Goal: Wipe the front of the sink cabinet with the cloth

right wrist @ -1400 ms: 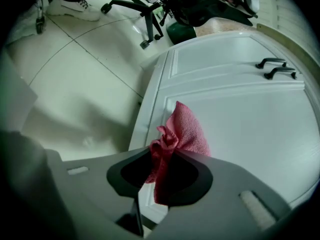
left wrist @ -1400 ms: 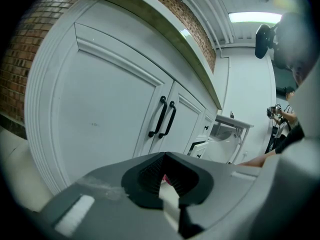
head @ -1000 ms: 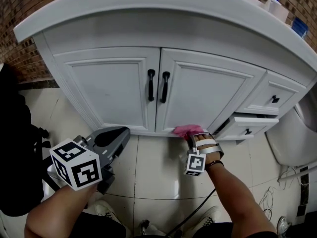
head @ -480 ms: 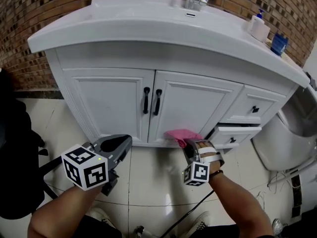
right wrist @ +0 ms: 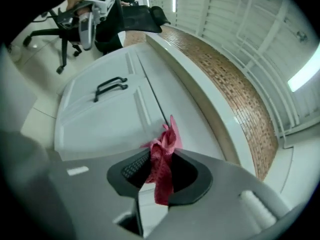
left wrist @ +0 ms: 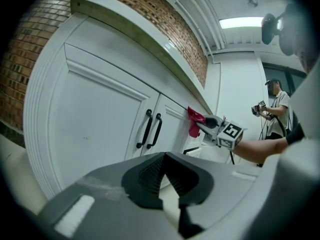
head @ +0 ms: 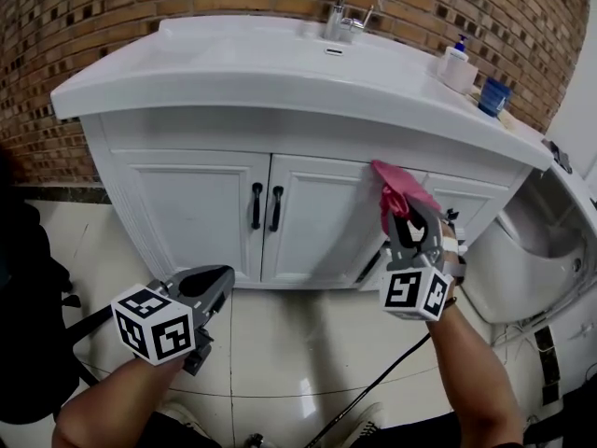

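A pink cloth [head: 397, 188], clamped in the right tongs [head: 408, 220], was pressed to the cabinet [head: 312, 215]; the left tongs [left wrist: 165, 159] were closed, empty.

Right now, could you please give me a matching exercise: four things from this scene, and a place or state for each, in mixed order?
1 cloth
2 left gripper
3 door handles
4 blue cup

a black, on the cabinet doors
b on the countertop, far right
c jaws shut, empty
d pinched in the right gripper's jaws

Pairs: 1-d, 2-c, 3-a, 4-b
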`<state>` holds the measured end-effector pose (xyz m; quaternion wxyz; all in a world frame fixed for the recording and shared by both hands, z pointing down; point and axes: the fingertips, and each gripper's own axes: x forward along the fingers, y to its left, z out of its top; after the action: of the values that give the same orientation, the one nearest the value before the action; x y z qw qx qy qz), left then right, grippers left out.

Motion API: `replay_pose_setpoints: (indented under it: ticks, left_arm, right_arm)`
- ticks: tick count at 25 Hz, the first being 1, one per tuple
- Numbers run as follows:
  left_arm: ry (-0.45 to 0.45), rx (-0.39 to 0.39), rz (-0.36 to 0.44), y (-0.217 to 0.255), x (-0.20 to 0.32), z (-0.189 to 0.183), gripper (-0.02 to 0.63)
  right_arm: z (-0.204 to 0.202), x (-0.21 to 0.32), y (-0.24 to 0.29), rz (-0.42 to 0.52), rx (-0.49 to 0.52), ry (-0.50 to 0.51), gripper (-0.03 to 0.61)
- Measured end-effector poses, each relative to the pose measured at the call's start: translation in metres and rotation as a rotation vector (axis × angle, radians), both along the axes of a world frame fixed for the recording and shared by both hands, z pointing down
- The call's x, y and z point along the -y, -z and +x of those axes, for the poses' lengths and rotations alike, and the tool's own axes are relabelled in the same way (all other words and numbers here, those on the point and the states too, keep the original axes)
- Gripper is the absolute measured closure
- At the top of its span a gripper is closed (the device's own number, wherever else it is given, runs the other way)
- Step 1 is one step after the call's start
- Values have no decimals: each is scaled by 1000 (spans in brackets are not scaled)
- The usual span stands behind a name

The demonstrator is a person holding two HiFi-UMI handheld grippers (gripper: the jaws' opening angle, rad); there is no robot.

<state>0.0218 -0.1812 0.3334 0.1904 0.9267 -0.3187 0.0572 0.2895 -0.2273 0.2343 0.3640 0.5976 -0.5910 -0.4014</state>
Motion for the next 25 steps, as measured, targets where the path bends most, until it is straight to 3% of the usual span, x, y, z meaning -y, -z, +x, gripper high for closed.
replay_pose_setpoints:
  ticks: [3, 6, 18, 25]
  left_arm:
    - [7, -2, -1, 0, 1, -3, 607]
    - [15, -6, 1, 2, 3, -6, 607]
    - [-11, 16, -4, -7, 3, 6, 607]
    - [-21, 25, -24, -14, 5, 15, 607]
  right_arm:
    - [18, 13, 25, 53, 9, -63, 479]
    - [19, 25, 20, 42, -16, -76, 479]
    - [9, 41, -73, -51, -87, -74, 479]
    - [1, 41, -132, -110, -49, -54, 479]
